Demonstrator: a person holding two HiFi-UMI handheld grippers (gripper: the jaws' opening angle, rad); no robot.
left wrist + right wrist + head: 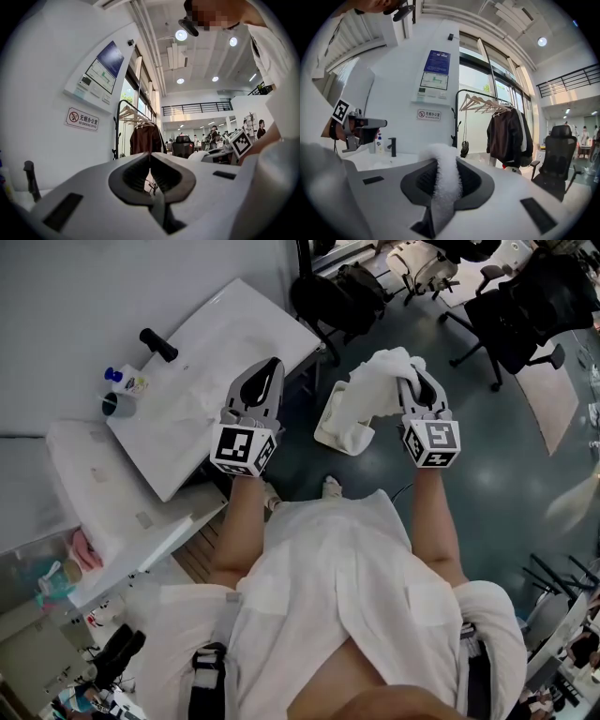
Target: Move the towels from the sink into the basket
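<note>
My right gripper [410, 382] is shut on a white towel [373, 390]. The towel hangs down from it over a white basket [324, 429] on the floor. In the right gripper view the fluffy towel [443, 176] fills the gap between the jaws. My left gripper [273, 368] hovers over the right end of the white sink [234, 329], shut with nothing in it. Its jaw tips meet in the left gripper view [150, 157]. A pale crumpled shape in the basin [200, 393] may be another towel.
A black faucet [157, 343] stands at the sink's far side. A soap bottle [122, 379] and a cup [114, 407] sit at its left end. Black office chairs [525, 306] stand on the floor to the right, and a coat rack [487, 112] holds a dark jacket.
</note>
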